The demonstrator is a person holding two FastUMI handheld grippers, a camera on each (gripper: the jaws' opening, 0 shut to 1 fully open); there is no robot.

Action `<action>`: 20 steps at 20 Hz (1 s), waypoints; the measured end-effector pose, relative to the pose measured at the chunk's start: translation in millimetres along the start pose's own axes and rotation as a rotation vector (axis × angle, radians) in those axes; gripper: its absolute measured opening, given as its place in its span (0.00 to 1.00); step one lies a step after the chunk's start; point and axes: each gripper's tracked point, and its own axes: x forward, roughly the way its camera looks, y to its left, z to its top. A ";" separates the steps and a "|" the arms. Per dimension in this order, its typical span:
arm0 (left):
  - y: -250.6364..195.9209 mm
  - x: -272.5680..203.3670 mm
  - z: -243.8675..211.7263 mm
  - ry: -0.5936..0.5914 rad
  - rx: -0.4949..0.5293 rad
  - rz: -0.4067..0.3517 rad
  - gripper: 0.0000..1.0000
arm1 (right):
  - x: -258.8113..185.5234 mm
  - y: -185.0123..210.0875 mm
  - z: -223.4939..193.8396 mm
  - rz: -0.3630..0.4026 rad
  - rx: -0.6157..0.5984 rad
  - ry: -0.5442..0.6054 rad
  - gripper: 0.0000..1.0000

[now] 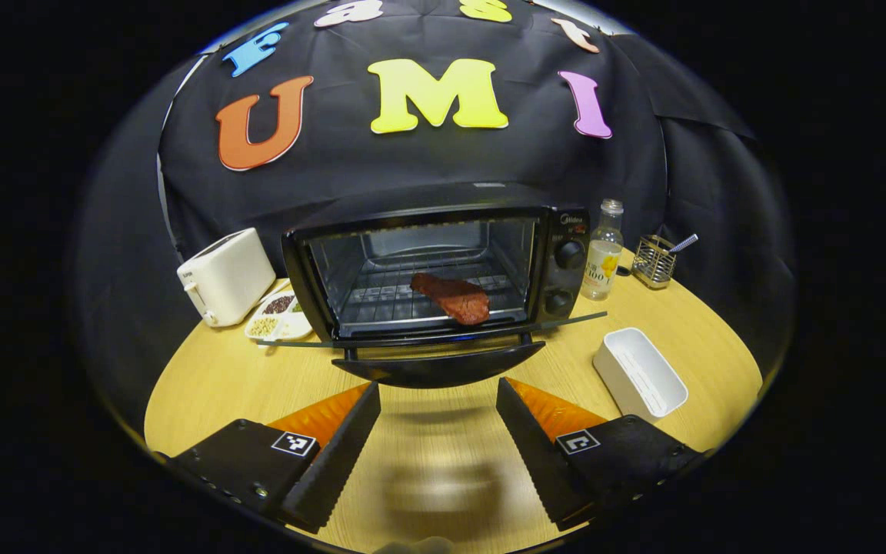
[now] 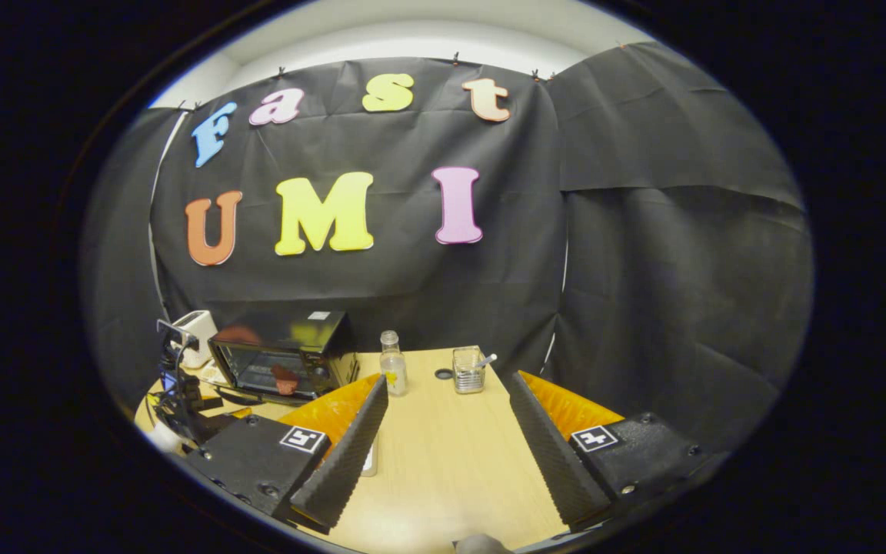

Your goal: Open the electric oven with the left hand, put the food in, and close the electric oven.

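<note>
The black electric oven (image 1: 566, 261) stands at the middle of the round wooden table (image 1: 443, 477), its door (image 1: 439, 368) dropped flat toward me. A reddish-brown slab of meat (image 1: 451, 298) lies on the wire rack inside. My left gripper (image 1: 438, 386) is open just in front of the door's edge, with nothing between its fingers. In the right gripper view the oven (image 2: 281, 331) sits far off at the left with the meat (image 2: 284, 379) visible inside. My right gripper (image 2: 448, 380) hangs open and empty over the table's right side.
A white toaster (image 1: 225, 275) and a divided dish of grains (image 1: 278, 315) sit left of the oven. Right of it are a clear bottle (image 1: 603, 254), a wire holder (image 1: 654, 261) and a white rectangular tray (image 1: 639, 373).
</note>
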 end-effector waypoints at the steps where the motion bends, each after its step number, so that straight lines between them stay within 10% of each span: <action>1: 1.7 1.5 6.4 -0.008 0.003 0.001 0.97 | 1.4 -0.5 0.4 -0.002 0.008 0.001 1.00; 20: 20.8 49.3 87.2 -0.098 -0.007 0.048 0.97 | 1.3 -17.2 -0.6 -0.028 0.062 0.006 1.00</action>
